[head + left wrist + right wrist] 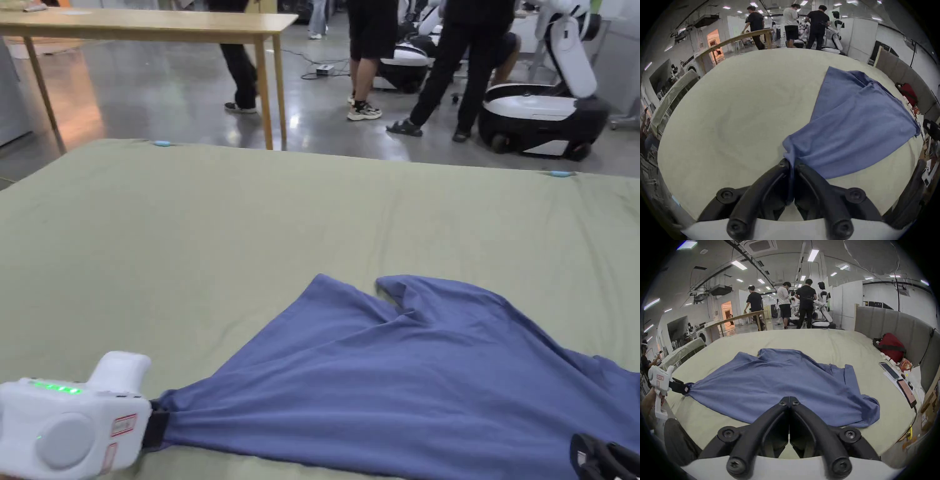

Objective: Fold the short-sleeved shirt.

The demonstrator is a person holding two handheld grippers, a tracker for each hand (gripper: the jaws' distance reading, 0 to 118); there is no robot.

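Note:
A blue short-sleeved shirt (425,381) lies spread and creased on the pale green bed sheet (250,237). My left gripper (156,428), white with black jaws, sits at the near left and is shut on a bunched corner of the shirt, pulling it to a point. In the left gripper view the cloth (851,126) runs up between the closed jaws of that gripper (791,163). My right gripper (789,400) hovers over the shirt's near edge (778,378), jaws shut together with no cloth between them. Its black tip (597,459) shows at the lower right of the head view.
A grey padded headboard (899,331) bounds the bed's right side, with a red bag (890,347), two phones (906,390) and small items along it. Past the bed's far edge stand a wooden table (156,25), several people (369,56) and white robots (550,106).

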